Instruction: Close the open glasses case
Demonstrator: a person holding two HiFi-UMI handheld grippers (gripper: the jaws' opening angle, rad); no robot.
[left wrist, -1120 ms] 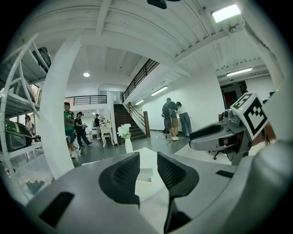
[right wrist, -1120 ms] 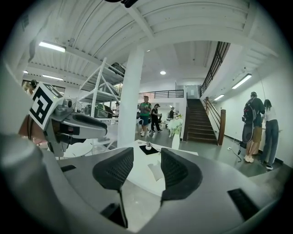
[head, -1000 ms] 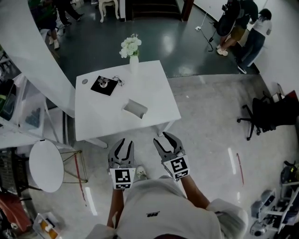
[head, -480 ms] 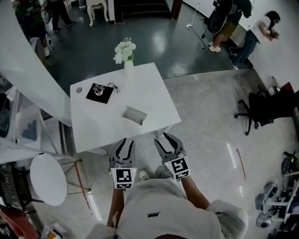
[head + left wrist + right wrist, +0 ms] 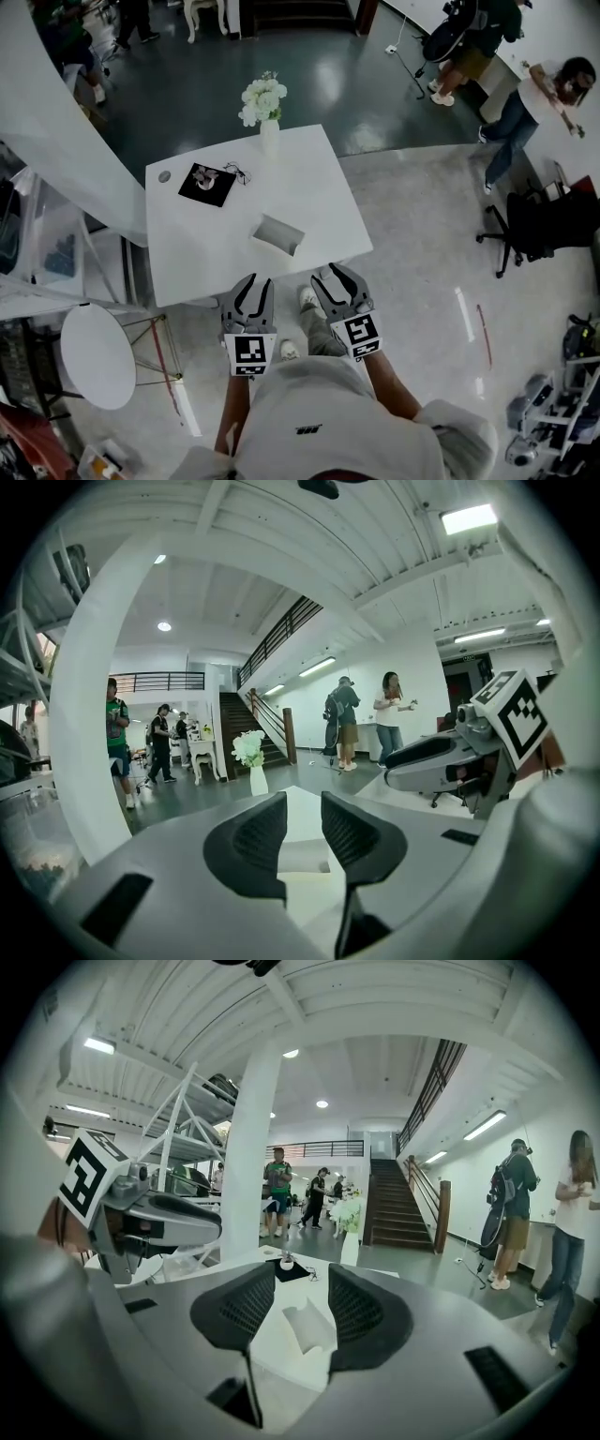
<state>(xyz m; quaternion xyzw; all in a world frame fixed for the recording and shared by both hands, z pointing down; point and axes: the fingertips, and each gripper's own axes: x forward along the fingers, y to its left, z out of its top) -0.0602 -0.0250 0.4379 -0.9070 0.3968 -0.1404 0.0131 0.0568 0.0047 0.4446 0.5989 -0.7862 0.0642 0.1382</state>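
The open glasses case (image 5: pixel 278 233), pale grey, lies on the white table (image 5: pixel 319 187) toward its near edge. It shows between the jaws in the left gripper view (image 5: pixel 302 856) and in the right gripper view (image 5: pixel 308 1327). My left gripper (image 5: pixel 251 282) and right gripper (image 5: pixel 335 275) hover side by side at the table's near edge, short of the case. Both are open with nothing between their jaws. Seen from their own cameras, the left gripper (image 5: pixel 301 808) and the right gripper (image 5: pixel 302 1283) point at the case.
A black mat (image 5: pixel 207 178) with a small object and a pair of glasses (image 5: pixel 235 172) lie at the table's far left. A vase of white flowers (image 5: pixel 264 101) stands at the far edge. A round white stool (image 5: pixel 92 356) is at left, an office chair (image 5: pixel 534 230) at right. People stand in the background.
I have stepped closer: the table's near edge now reaches the gripper tips. Both grippers stay open and side by side. The people at the far right have moved.
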